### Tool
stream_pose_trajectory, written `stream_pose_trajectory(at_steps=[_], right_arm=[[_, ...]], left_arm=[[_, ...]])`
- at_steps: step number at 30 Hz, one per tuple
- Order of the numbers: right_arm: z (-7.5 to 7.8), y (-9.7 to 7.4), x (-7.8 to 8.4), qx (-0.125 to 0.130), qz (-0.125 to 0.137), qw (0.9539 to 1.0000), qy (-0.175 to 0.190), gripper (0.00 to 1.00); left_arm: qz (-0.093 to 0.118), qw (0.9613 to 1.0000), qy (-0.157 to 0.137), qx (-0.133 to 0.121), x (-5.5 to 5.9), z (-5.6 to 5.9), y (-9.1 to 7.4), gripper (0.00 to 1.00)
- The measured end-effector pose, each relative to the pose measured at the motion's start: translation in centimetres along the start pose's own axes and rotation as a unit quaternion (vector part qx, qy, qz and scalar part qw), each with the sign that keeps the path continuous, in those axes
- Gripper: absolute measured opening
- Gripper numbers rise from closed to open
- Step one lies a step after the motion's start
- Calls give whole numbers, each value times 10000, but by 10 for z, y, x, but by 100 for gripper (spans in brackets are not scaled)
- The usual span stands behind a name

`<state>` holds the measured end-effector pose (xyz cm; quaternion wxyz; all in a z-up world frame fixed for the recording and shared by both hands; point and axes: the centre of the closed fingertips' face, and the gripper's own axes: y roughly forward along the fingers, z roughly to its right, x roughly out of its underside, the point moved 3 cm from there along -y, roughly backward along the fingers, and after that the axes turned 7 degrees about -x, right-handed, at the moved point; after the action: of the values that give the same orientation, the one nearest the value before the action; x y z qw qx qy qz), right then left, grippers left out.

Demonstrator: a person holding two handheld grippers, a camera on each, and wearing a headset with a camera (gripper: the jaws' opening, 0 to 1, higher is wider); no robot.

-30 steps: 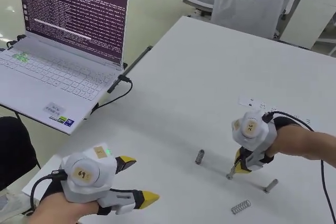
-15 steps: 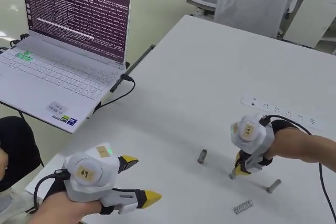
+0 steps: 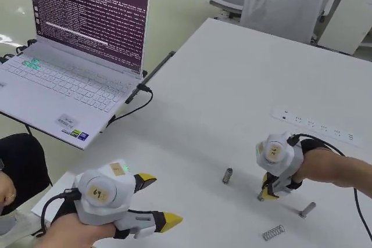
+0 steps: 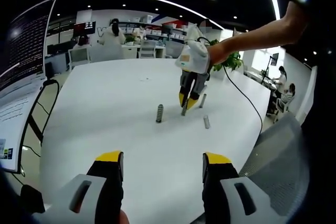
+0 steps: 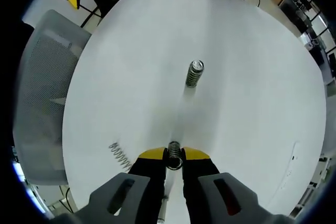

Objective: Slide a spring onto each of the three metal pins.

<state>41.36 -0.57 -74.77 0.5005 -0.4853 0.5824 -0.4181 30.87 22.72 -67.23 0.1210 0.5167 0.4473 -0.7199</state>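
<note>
My right gripper (image 3: 268,192) points down at the white table (image 3: 232,85), shut on a short spring (image 5: 174,157) whose lower end (image 3: 261,197) touches the tabletop; whether a pin is inside it I cannot tell. Left of it a pin with a spring on it (image 3: 227,175) stands upright, also visible ahead of the right jaws (image 5: 194,73). A bare metal pin (image 3: 307,209) lies to the right, and a loose spring (image 3: 273,233) lies nearer me. My left gripper (image 3: 158,200) is open, low at the near left, facing these parts (image 4: 159,113).
An open laptop (image 3: 75,56) sits on a side surface to the left, its cable (image 3: 131,105) running over the table's edge. A white power strip (image 3: 319,126) lies behind the right gripper. Office chairs (image 3: 279,4) stand beyond the table's far edge.
The head camera has drifted, shifting the whole picture. Both grippers and the parts on the table keep nearly the same places relative to one another.
</note>
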Motion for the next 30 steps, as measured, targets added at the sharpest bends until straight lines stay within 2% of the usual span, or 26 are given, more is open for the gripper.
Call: stream_pose_trajectory(at_steps=[11, 20, 25, 30], right_arm=[[4, 2, 1, 67, 12, 9999, 125, 9], [3, 4, 3, -9, -15, 9999, 140, 10], [3, -1, 4, 16, -25, 9999, 102, 14], [7, -12, 1, 149, 84, 9998, 122, 17]], left_arm=[[-13, 10000, -13, 10, 0, 1, 0, 56], [-24, 10000, -18, 2, 1, 2, -1, 57], [-18, 10000, -16, -7, 1, 2, -2, 56], [11, 10000, -22, -8, -2, 2, -2, 56]])
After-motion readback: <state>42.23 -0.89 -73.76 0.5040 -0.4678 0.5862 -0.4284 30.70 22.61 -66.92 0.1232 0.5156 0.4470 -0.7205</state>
